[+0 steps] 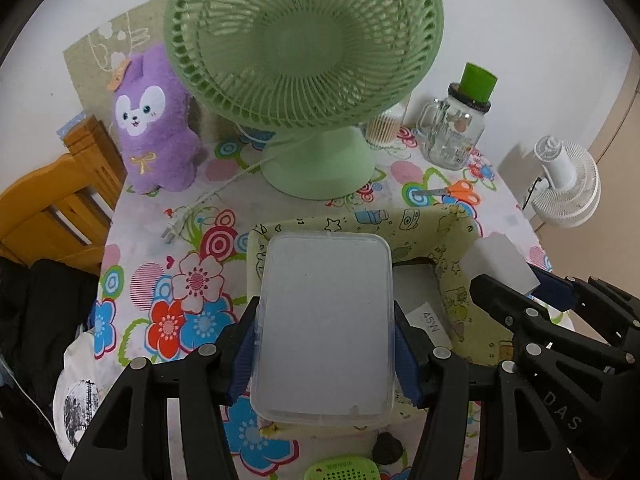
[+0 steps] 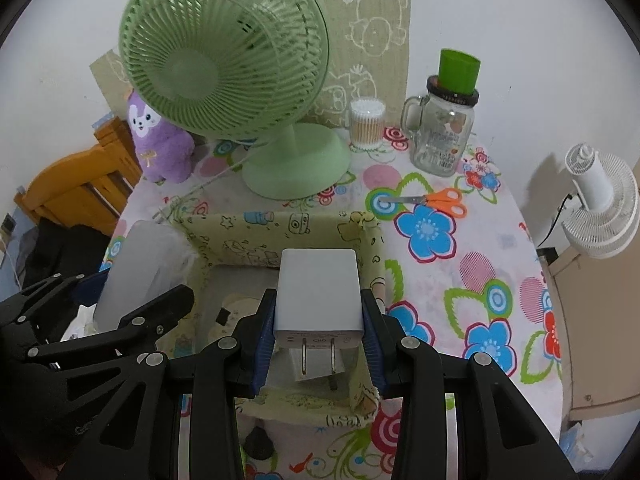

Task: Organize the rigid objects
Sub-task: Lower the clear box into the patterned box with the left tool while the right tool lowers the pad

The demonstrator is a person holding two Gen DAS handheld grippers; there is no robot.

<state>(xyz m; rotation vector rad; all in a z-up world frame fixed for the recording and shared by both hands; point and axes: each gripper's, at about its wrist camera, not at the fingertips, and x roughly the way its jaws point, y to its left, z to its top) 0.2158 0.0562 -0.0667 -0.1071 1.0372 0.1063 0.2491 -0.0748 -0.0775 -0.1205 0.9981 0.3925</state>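
Label [image 1: 431, 321] in fabric bin [image 1: 456, 248] reads "45W"; gripper arm lettering perhaps "DAS".

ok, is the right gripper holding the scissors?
No. The right gripper is shut on the white charger above the fabric bin; the scissors lie on the tablecloth beyond it.

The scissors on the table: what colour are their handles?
Orange; the scissors show best in the right wrist view.

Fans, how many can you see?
2. A green fan stands at the table's back, beside the purple plush toy. A white fan is off the table's right edge.
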